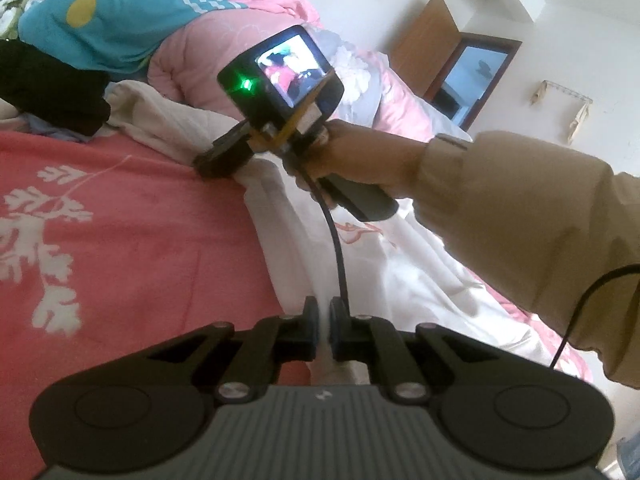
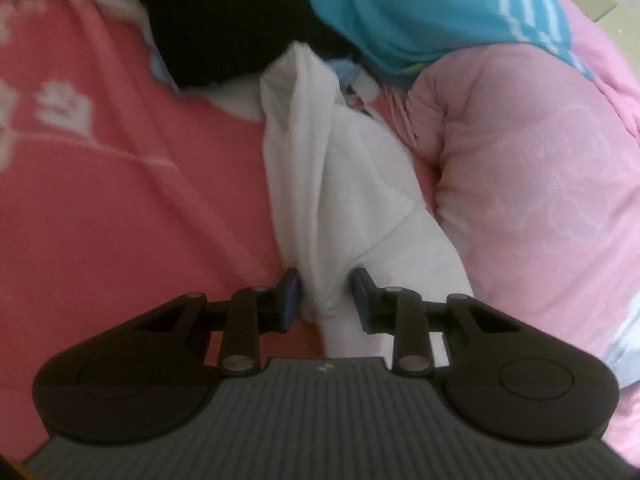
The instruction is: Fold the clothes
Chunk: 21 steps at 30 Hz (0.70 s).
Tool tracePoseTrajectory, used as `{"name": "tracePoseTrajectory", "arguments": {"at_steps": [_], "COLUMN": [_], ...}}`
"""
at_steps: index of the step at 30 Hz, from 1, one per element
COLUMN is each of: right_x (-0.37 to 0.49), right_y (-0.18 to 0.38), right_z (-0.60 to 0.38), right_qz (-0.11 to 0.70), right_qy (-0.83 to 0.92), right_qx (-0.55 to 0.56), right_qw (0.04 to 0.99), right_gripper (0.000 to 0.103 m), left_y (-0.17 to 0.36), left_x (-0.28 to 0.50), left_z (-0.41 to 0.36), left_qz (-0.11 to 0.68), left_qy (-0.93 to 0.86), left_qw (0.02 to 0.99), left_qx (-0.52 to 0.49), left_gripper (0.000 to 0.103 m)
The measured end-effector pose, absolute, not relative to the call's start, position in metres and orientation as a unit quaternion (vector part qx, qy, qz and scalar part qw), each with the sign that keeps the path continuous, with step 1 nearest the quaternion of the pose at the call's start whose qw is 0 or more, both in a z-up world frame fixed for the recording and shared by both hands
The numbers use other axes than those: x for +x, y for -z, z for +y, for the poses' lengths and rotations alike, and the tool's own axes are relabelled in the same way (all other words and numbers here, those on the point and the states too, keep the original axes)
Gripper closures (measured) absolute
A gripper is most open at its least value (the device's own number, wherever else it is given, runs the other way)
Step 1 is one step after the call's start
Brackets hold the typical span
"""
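We see the white garment [image 2: 344, 184] lying as a long crumpled strip down the middle of the bed, between the coral blanket [image 1: 132, 240] on the left of the frame and the pink quilt [image 2: 532, 168] on the right. In the left wrist view our left tool [image 1: 324, 320] is pinched together on a thin edge of the white garment at lower centre. In the right wrist view our right tool [image 2: 325, 296] has its pads standing slightly apart with a bunched fold of that garment between them, the right pad not touching. The coral blanket offers the flattest open room; upper frame is crowded by a black garment [image 2: 224, 28] and a turquoise striped garment [image 2: 432, 12]. Only the left view shows a beige sleeve [image 1: 532, 216], a hand [image 1: 360, 156], white bedding and a doorway [image 1: 468, 76].
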State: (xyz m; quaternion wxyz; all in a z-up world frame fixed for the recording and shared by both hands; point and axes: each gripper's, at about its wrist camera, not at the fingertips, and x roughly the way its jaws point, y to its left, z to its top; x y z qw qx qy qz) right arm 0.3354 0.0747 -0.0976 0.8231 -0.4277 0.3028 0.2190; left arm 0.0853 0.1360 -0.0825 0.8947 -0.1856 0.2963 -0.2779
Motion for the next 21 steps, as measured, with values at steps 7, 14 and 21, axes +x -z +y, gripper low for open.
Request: {"name": "tracePoseTrajectory", "arguments": {"at_steps": [7,14,21], "right_x": [0.356,0.377,0.393], "right_y": [0.047,0.047,0.072], "right_z": [0.028,-0.035,-0.042], "right_qz": [0.323,0.325,0.305], "right_qy": [-0.267,-0.301,-0.317], "right_qx": [-0.15,0.12,0.246], "right_qw": [0.895,0.889,0.864], "right_gripper": [0.095,0.096,0.097], "left_y": [0.083,0.086,0.09], "left_x": [0.081,0.082,0.081], "left_z": [0.137,0.138,0.145], "left_qz": [0.298,0.3,0.307], "left_qy": [0.283,0.286,0.277], "left_qw": [0.892,0.892,0.891], "left_qx": [-0.185,-0.182,-0.185], "left_gripper": [0.097,0.097,0.097]}}
